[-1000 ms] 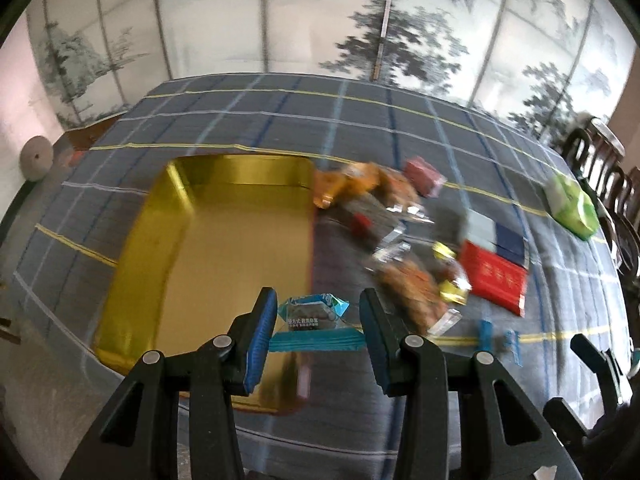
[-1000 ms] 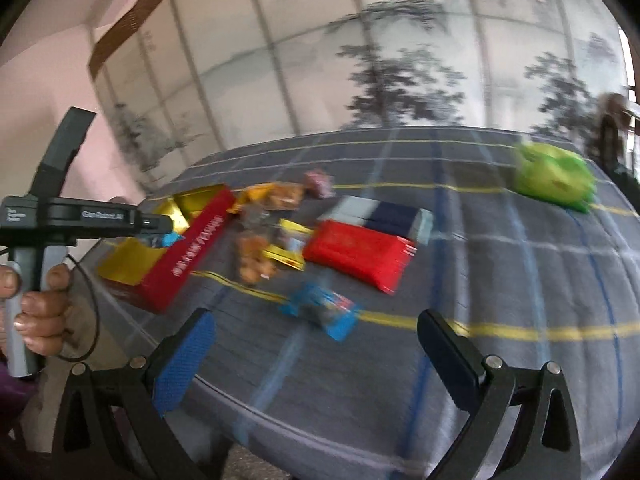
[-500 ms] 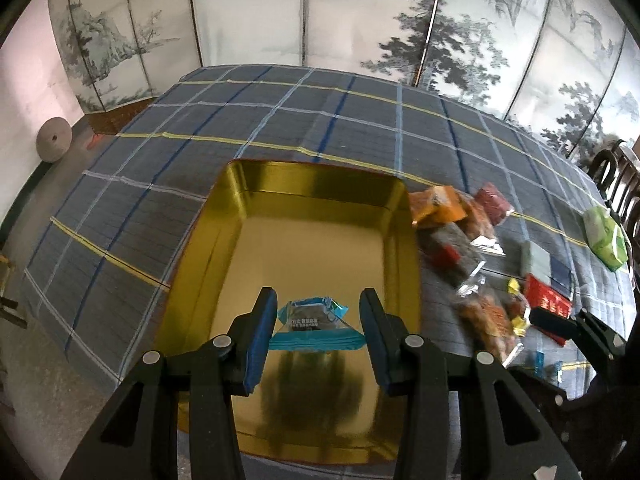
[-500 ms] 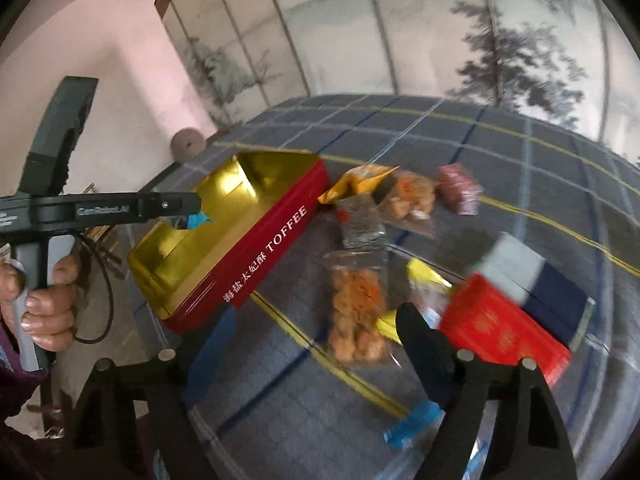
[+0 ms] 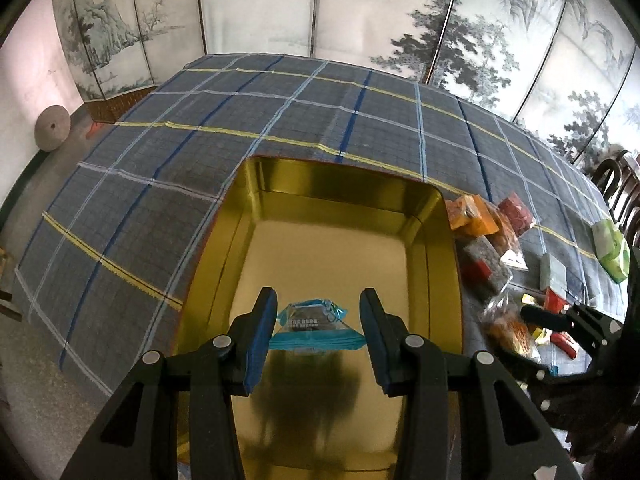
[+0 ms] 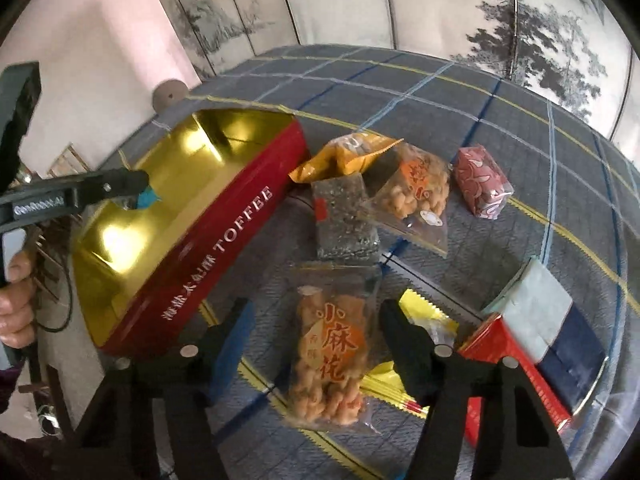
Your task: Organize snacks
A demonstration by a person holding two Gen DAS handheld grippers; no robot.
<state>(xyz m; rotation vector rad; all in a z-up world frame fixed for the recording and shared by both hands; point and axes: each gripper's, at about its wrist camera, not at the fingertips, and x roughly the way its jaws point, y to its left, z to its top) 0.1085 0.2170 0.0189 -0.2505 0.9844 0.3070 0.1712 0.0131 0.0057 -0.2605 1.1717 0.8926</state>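
Blue-wrapped and small, the snack packet point(image 5: 316, 326) is pinched by its crimped edge between the pads of the left gripper point(image 5: 317, 332), held above the gold floor of the open toffee tin point(image 5: 434, 216) — no other snack shows inside it. This looks like the placing step: the first piece is over the tin and only needs lowering and letting go, so the jaws must part once it is near the tin's bottom, not while it hangs high.

Just beside the tin's red side wall, the right gripper point(image 6: 316, 344) stands with its fingers spread wide and nothing between them, poised over the twisted-dough bag point(image 6: 330, 354) that lies flat on the plaid tablecloth point(image 6: 460, 92). A closing pinch across that bag's width seems the likely next pick. Farther from the tin lie a dark sesame bar point(image 6: 344, 220), an orange pouch point(image 6: 346, 154), a pink wrapped block point(image 6: 482, 180) and a red box point(image 6: 516, 372) — most of the sorting is yet to do.
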